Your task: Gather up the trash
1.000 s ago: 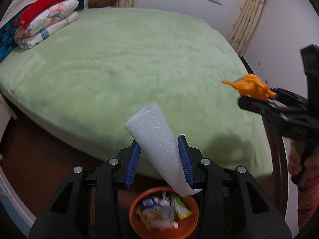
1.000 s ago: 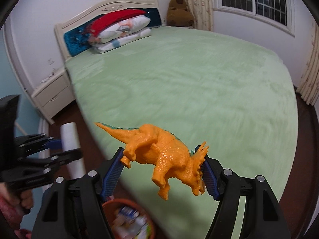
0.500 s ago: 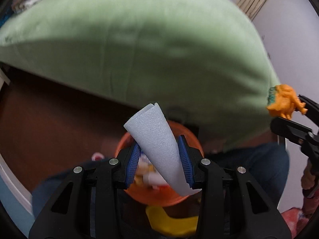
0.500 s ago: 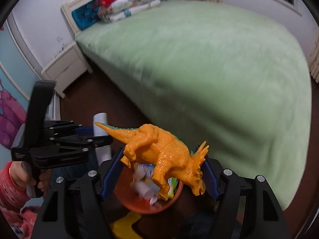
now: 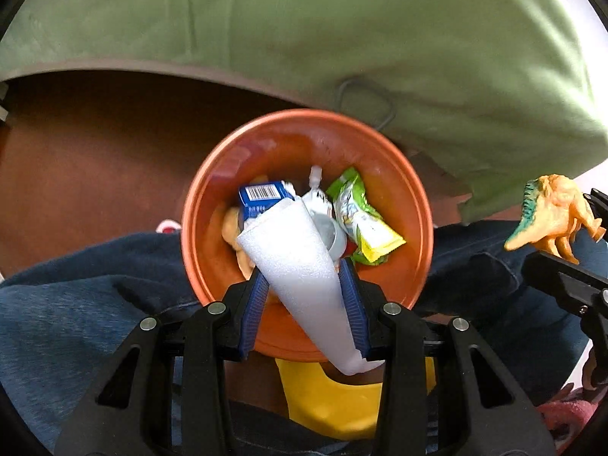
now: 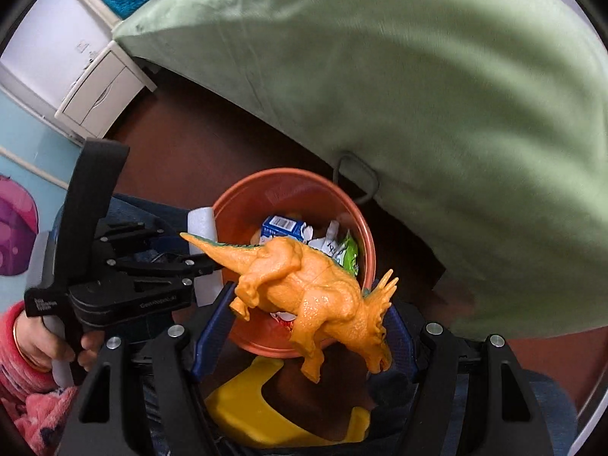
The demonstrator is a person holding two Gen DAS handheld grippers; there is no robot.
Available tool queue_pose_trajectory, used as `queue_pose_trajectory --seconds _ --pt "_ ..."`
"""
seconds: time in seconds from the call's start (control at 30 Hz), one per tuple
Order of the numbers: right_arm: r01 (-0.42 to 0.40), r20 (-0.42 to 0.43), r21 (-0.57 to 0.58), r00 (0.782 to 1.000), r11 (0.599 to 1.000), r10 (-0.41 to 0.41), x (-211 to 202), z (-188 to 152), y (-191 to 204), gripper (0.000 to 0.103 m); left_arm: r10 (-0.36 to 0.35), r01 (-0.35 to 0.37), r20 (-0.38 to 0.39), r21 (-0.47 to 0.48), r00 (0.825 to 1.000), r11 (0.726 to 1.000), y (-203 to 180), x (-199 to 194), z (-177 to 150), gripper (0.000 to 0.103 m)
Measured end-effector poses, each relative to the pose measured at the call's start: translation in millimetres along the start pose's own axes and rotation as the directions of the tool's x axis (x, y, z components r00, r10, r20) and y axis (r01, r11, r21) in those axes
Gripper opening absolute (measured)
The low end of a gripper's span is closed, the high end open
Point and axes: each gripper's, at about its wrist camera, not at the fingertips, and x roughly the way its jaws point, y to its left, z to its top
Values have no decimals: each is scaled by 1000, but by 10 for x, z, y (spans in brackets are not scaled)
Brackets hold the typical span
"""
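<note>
Closest in, the left gripper [image 5: 304,306] is clamped on a rolled white foam sheet [image 5: 294,262], its blue pads [image 5: 254,309] pressed to either side; the roll's open end points toward twelve o'clock, over the orange bin [image 5: 414,190]. A second ago that roll stood against the green bed with the bin only a sliver at six o'clock; now the bin fills the middle of the left wrist view and the roll's tip hangs right above the rubbish inside.

The right gripper [image 6: 304,325] has its jaws closed on an orange toy dinosaur [image 6: 315,285], tail toward nine o'clock, horned head toward four o'clock. It too has tipped down: earlier the dinosaur was held out over the bedspread, and now it sits above the bin's near rim.

In the bin lie a blue carton with a barcode [image 5: 262,199] and a green and yellow snack wrapper [image 5: 361,220], side by side with crumpled white packaging between them. A yellow object [image 6: 266,410] shows at six o'clock, below the bin.

Beyond the bin, dark wood floor [image 5: 95,144], then the green bedspread [image 5: 304,30] across the top, and a white nightstand [image 6: 102,91] at ten o'clock in the right wrist view.
</note>
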Motion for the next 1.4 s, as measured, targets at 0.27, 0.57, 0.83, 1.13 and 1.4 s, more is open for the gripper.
queue_pose_trajectory --seconds 0.27,0.57,0.83,1.13,1.4 --pt "5 -49 25 999 1000 -3 273 16 -14 70 33 -34 -54 -13 998 999 43 253 62 38" --pt "-1 -85 23 996 1000 3 416 54 -26 71 39 -42 -94 -29 995 999 141 367 74 50" --pt "-16 -39 55 999 998 19 287 86 -113 92 49 -54 -89 -53 995 997 235 314 106 81" --pt "-27 -37 82 999 996 30 270 88 -152 92 56 -60 -73 -47 996 997 245 266 107 81" --pt "-19 33 87 999 996 16 4 198 -159 92 70 -70 7 -43 998 997 193 -39 199 82"
